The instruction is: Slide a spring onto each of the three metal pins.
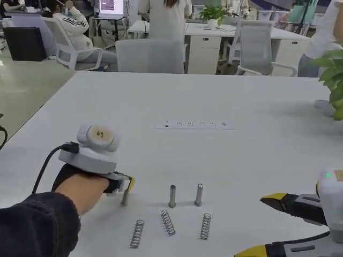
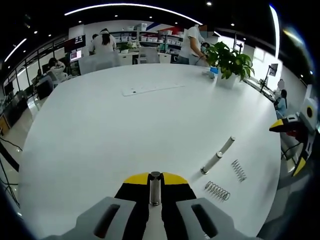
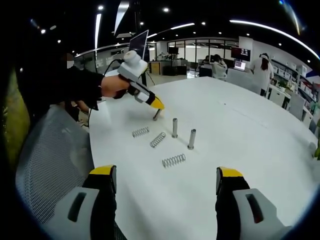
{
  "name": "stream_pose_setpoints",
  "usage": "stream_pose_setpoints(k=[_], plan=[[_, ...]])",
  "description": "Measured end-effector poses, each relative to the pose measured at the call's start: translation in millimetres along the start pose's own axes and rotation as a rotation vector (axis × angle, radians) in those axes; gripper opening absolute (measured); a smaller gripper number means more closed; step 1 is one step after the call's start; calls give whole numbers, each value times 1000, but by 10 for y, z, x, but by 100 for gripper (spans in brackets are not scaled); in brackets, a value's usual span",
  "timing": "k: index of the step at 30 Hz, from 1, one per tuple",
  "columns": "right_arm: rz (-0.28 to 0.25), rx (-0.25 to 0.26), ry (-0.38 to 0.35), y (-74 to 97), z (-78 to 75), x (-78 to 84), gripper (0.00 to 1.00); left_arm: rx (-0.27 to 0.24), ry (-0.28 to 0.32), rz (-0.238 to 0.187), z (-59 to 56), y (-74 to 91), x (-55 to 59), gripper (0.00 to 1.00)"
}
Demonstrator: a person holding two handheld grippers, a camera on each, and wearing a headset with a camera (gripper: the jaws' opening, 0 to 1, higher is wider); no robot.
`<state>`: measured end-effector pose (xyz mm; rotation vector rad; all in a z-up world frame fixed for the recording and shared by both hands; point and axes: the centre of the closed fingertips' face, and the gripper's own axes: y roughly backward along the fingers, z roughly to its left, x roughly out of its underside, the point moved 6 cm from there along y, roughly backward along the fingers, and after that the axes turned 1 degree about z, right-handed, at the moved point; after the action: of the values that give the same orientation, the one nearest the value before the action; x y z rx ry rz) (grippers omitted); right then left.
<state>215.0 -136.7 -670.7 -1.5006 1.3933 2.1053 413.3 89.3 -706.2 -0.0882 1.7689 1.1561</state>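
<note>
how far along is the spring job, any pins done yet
Nothing is done yet: all three springs lie loose on the table. In hand: the left gripper is shut on the leftmost pin; the right gripper is open and empty. Left: every pin needs its spring.

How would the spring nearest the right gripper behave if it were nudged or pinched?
The spring lies on its side on the smooth table, so a nudge would probably roll or skid it. Its open, thin-wire coils suggest it is light and would likely squash or flip out if the right gripper pinches hard.
</note>
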Motion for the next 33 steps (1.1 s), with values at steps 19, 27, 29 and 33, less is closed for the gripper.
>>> stream_pose_setpoints(k=[19,27,29,33], plan=[[6,-4,14,7,15,-37,81,17,19,-29,-31,55,24,0],[6,-6,16,10,17,-52,81,18,7,-12,-55,63,16,0],[5,-7,15,9,15,-52,81,17,-3,-3,-60,66,14,0],[6,-8,16,0,17,-51,81,21,-12,4,-70,73,12,0]])
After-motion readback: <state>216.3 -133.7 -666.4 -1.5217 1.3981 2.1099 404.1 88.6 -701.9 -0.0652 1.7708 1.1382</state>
